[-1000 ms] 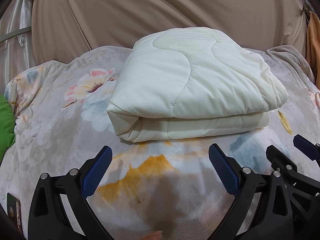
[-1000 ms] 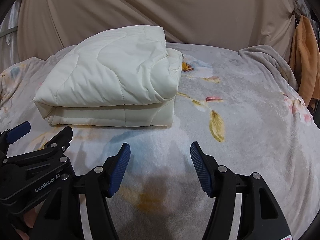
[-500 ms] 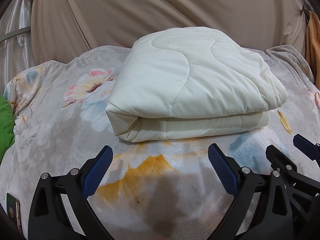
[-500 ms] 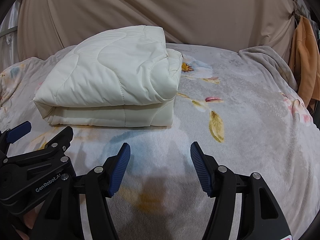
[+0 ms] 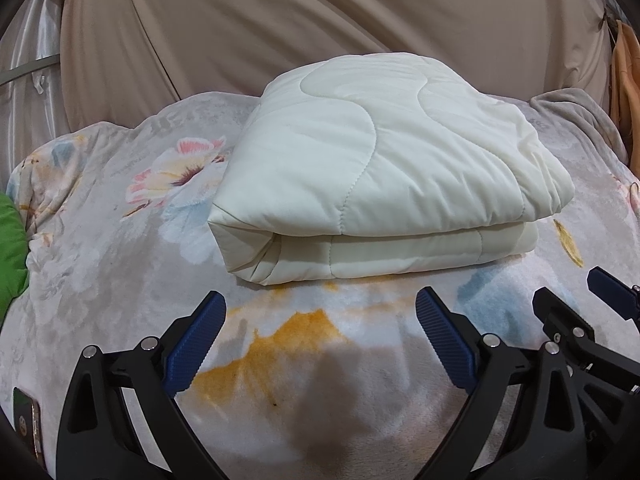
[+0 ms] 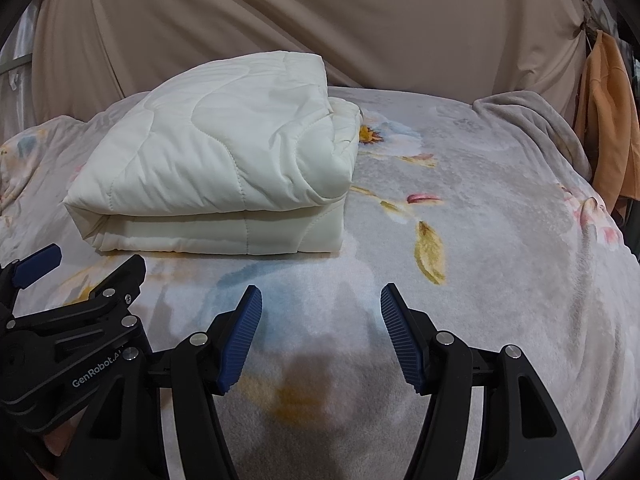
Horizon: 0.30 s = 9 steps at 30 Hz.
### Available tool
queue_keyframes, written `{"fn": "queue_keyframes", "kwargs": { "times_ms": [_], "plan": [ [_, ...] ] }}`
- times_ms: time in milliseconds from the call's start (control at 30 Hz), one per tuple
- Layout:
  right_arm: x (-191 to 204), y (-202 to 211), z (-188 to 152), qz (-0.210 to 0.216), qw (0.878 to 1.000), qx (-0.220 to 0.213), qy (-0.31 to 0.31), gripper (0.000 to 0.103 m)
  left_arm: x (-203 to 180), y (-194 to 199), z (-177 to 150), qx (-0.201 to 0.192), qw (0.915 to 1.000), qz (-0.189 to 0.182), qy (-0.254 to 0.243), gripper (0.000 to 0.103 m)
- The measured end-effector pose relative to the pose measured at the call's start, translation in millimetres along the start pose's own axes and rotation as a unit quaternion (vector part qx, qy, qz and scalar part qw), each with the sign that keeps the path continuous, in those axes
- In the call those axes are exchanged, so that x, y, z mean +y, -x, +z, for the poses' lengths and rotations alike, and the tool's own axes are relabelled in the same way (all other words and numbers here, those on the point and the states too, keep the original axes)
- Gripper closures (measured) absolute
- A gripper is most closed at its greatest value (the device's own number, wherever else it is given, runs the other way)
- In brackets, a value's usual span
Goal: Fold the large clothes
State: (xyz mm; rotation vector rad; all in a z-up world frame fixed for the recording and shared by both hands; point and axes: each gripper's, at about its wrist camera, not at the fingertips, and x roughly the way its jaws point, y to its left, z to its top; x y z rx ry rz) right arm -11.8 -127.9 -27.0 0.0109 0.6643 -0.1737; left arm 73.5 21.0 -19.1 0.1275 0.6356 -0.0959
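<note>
A cream quilted comforter [image 5: 372, 160] lies folded in a thick rectangular stack on the floral bed cover [image 5: 100, 240]. It also shows in the right wrist view [image 6: 224, 168], at the left. My left gripper [image 5: 320, 344] is open and empty, hovering over the bed cover just in front of the stack. My right gripper [image 6: 320, 332] is open and empty, in front of and to the right of the stack. The right gripper shows at the right edge of the left wrist view [image 5: 576, 320]. The left gripper shows at the left edge of the right wrist view [image 6: 76, 280].
A beige curtain [image 5: 320, 20] hangs behind the bed. A green cloth [image 5: 10, 248] lies at the left edge. A phone [image 5: 26, 420] lies at the near left. An orange garment [image 6: 608, 120] hangs at the right. A grey blanket [image 6: 532, 120] is bunched at the far right.
</note>
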Motion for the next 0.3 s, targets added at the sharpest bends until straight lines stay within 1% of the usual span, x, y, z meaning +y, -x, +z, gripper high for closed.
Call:
{"fn": "queue_keyframes", "kwargs": {
  "times_ms": [133, 300],
  "plan": [
    [2.6, 0.8, -0.8, -0.003, 1.000, -0.001, 0.004, 0.042, -1.0, 1.4, 0.1, -0.005, 0.9999, 0.009, -0.006, 0.013],
    [3.4, 1.7, -1.2, -0.004, 1.000, -0.002, 0.004, 0.042, -0.7, 1.0, 0.0, -0.003, 0.9999, 0.009, -0.005, 0.013]
  ]
}}
